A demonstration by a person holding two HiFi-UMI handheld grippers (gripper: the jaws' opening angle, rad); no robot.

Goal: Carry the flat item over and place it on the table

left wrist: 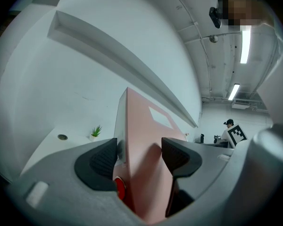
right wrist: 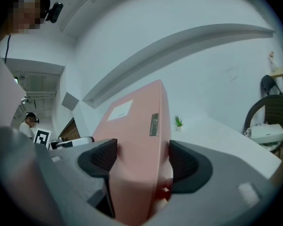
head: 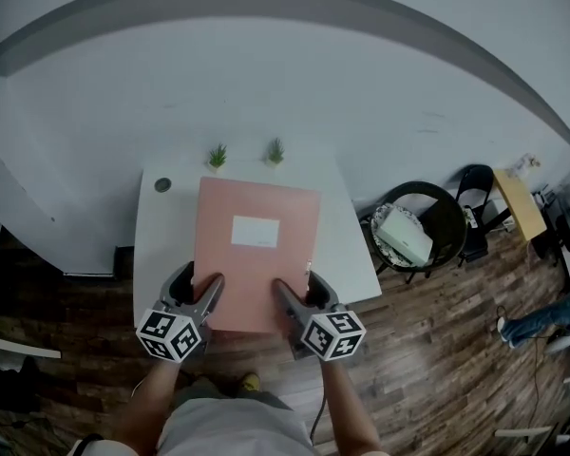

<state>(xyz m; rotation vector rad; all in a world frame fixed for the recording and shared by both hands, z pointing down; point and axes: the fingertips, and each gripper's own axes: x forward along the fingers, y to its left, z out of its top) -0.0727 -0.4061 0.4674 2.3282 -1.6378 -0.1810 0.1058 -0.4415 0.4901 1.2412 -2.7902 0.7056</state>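
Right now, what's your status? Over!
Holding folder, left hand-held gripper and right hand-held gripper both shut. Over table, near edge overhanging. Two plants at far edge, clear of it.

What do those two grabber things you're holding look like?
Both the left gripper and right gripper are grey, with chunky curved jaws and black ribbed pads. Each carries a cube covered in black-and-white square markers. A thin cable hangs by the right one.

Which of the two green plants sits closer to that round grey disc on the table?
The left plant, with the disc to its left; the other plant stands further right, beyond the pink folder's far edge.
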